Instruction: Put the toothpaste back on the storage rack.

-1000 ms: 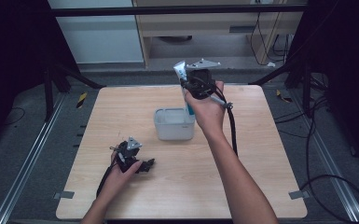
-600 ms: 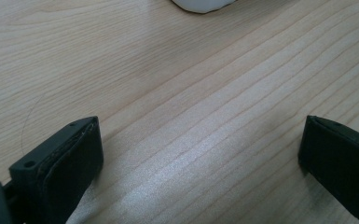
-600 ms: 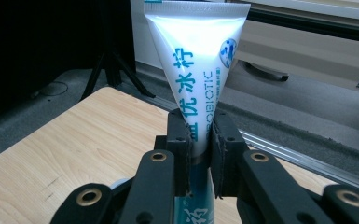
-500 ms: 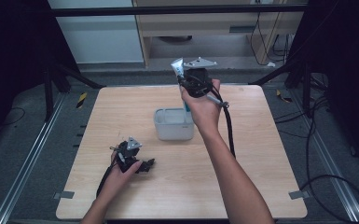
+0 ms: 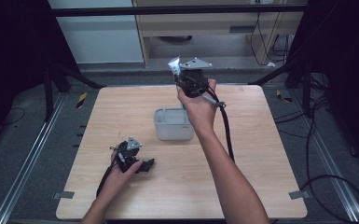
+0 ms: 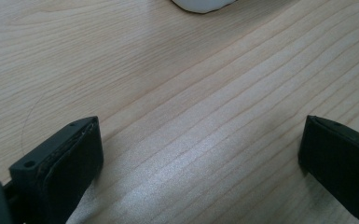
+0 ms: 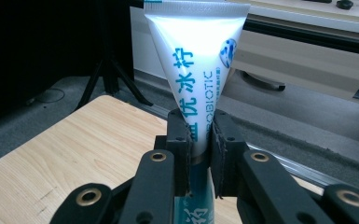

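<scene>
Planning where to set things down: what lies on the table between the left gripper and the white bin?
Nothing: bare wood separates the left gripper from the white bin in the high view; the left gripper view shows bare table too.

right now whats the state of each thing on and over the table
tube: clamped in the right claw, lifted above the table, crimped end up
right claw: shut on the tube
left claw: open, nothing between its jaws, low over the table
white bin: upright on the table, open top, contents cannot be told
</scene>
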